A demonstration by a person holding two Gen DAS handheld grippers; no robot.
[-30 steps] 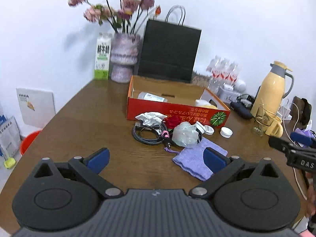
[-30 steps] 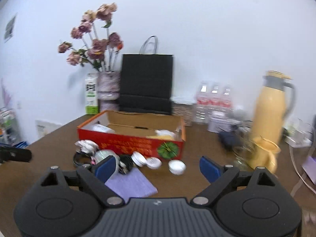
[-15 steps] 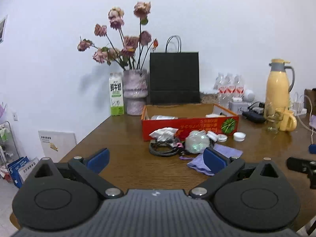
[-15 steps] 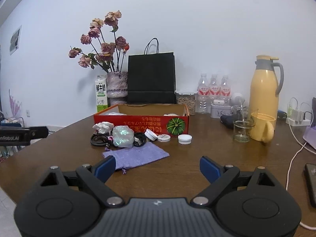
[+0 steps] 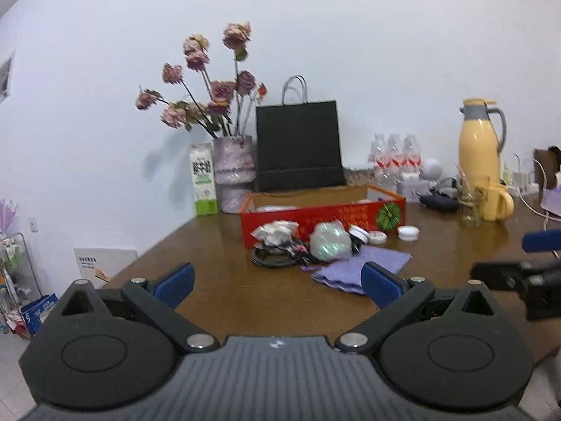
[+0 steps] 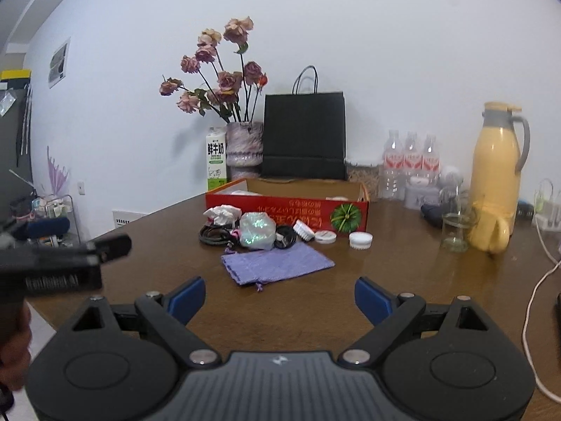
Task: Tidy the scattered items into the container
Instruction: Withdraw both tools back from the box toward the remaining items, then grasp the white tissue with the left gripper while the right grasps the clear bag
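Behind the red box (image 6: 287,210) wall, contents mostly hidden, left tongs (image 5: 277,282) wide, right tongs (image 6: 278,296) wide, both empty

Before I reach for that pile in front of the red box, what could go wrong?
1. The black cable coil lies tangled under the crumpled white paper and against the iridescent wrapped ball; lifting one may drag the others.
2. The purple cloth pouch lies flat on the table, so the open right gripper could scrape wood rather than pinch fabric.
3. The three white lids are shallow and may slip from the pads.
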